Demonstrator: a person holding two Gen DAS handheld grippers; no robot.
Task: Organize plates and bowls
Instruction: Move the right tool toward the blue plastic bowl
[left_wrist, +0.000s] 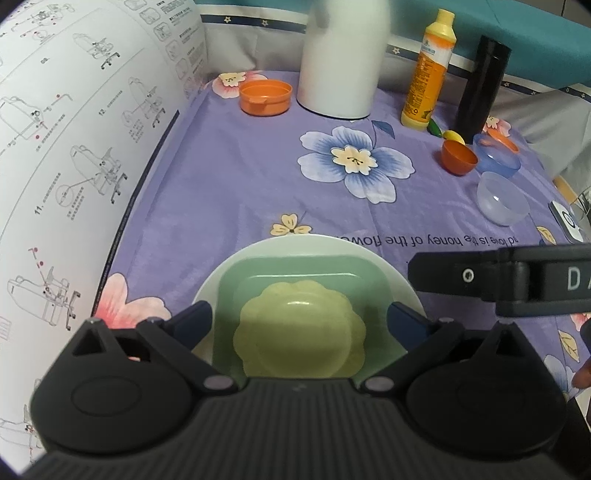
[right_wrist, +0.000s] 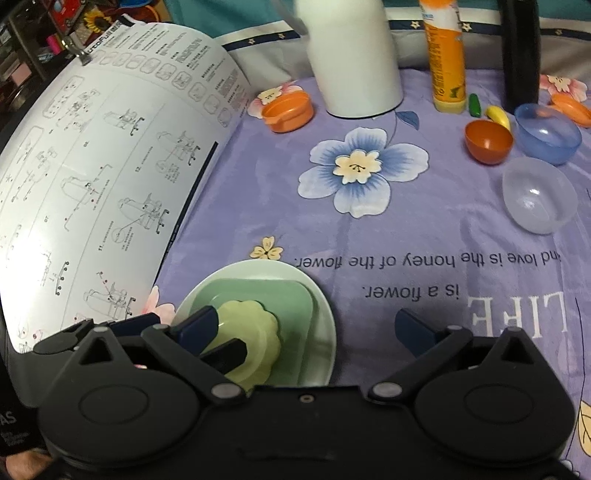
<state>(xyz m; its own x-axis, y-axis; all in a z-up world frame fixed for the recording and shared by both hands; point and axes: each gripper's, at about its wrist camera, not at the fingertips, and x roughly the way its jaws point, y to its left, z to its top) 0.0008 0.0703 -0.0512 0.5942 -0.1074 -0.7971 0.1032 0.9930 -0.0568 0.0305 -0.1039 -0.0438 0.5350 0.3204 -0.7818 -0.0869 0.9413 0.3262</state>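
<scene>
A stack stands near the front edge of the purple cloth: a white round plate (left_wrist: 221, 266) (right_wrist: 325, 325), a green square plate (left_wrist: 288, 266) (right_wrist: 291, 299) on it, and a pale yellow scalloped dish (left_wrist: 299, 332) (right_wrist: 255, 321) on top. My left gripper (left_wrist: 299, 317) is open, its fingers on either side of the dish and clear of it. My right gripper (right_wrist: 306, 325) is open just right of the stack, holding nothing. At the far right sit an orange bowl (left_wrist: 460, 157) (right_wrist: 487, 142), a blue bowl (left_wrist: 496, 155) (right_wrist: 546, 133) and a clear bowl (left_wrist: 502, 197) (right_wrist: 539, 199).
A large instruction sheet (left_wrist: 74, 147) (right_wrist: 92, 166) curls up along the left. At the back stand a white bottle (left_wrist: 340, 59), a yellow detergent bottle (left_wrist: 428, 74) and a black flask (left_wrist: 480, 88). An orange lidded tub (left_wrist: 266, 96) sits back left.
</scene>
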